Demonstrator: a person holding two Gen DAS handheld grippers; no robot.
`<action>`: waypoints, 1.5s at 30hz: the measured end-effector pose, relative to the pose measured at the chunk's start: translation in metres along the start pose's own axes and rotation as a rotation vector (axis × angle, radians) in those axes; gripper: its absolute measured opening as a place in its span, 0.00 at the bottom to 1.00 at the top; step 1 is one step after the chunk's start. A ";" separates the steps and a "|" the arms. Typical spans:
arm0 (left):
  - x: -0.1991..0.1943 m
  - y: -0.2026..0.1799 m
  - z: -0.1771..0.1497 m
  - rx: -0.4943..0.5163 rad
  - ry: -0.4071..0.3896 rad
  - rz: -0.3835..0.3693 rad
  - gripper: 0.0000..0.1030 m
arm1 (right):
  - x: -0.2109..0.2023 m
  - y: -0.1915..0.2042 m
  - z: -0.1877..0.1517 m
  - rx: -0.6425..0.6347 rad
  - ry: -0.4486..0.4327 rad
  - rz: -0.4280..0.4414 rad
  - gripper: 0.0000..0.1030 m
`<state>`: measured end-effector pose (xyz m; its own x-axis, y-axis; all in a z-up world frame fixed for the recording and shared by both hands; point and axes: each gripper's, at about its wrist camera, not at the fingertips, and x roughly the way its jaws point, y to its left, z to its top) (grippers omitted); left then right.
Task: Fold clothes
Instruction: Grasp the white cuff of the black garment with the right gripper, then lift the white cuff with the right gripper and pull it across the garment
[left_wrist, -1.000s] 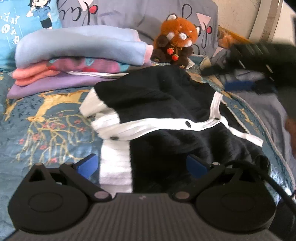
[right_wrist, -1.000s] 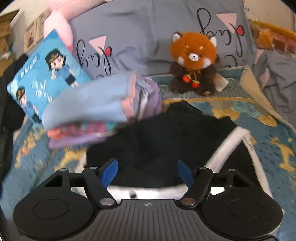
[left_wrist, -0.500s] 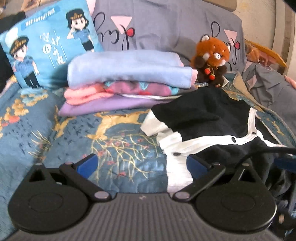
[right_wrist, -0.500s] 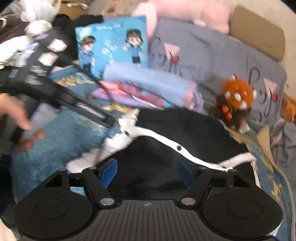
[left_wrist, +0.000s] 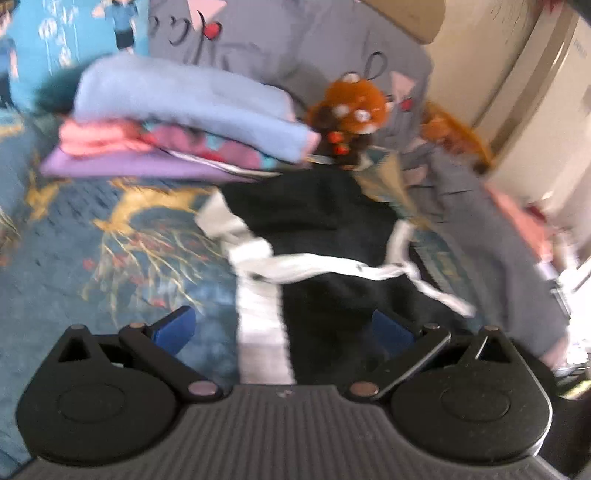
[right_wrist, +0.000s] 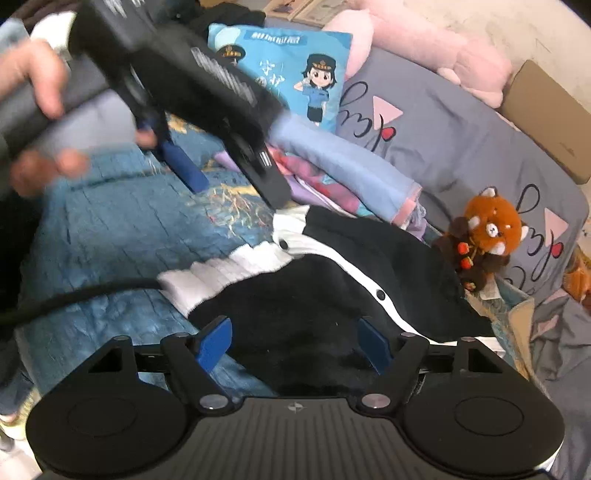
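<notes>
Up close in the right wrist view: right gripper (right_wrist: 294, 341) spread wide, blue pads (right_wrist: 214, 343) apart with nothing between them, hanging over the near edge of the black cardigan (right_wrist: 303, 314); same story on the other side, left gripper (left_wrist: 282, 330) gaping open and empty, blue pads (left_wrist: 175, 328) either side of the cardigan's white front band (left_wrist: 262, 332), though can't tell from the blurry left wrist view whether touching the cloth or just above it.

Black cardigan with white trim lying rumpled on the blue bedspread (right_wrist: 110, 229) with the gold pattern; white ribbed cuff (right_wrist: 221, 273) sticking out to the left in the right wrist view, black buttons along the white placket (right_wrist: 378, 294); a black cable (right_wrist: 74, 295) trailing across the bedspread up to that cuff.

Higher in that same view, the left gripper body seen from outside, gripped by a hand (right_wrist: 40, 110), tip hovering just above the cardigan's white collar corner.

Just behind the cardigan: a stack of folded clothes (left_wrist: 192, 122), light blue on top, pink and patterned in the middle, lilac at the bottom; a red panda plush (right_wrist: 484, 236) sitting just right of the stack; further back a grey pillow (right_wrist: 443, 133) with pink triangles, a blue cartoon cushion (right_wrist: 295, 74), and a pink plush thing (right_wrist: 424, 48) up top.
</notes>
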<state>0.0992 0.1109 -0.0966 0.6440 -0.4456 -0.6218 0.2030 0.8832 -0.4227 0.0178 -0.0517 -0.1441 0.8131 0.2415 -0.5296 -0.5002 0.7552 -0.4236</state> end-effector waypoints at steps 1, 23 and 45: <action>-0.004 0.000 0.000 0.010 -0.013 0.037 1.00 | 0.000 0.002 0.000 -0.002 0.000 -0.001 0.73; -0.001 0.000 -0.012 0.102 -0.081 0.271 1.00 | 0.053 0.034 0.012 0.060 0.051 0.115 0.08; -0.053 0.008 0.019 0.122 -0.218 0.376 1.00 | -0.024 0.056 0.044 0.227 -0.053 0.271 0.07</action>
<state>0.0805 0.1448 -0.0543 0.8275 -0.0604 -0.5582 0.0019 0.9945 -0.1047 -0.0164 0.0116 -0.1233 0.6769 0.4784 -0.5594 -0.6258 0.7741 -0.0952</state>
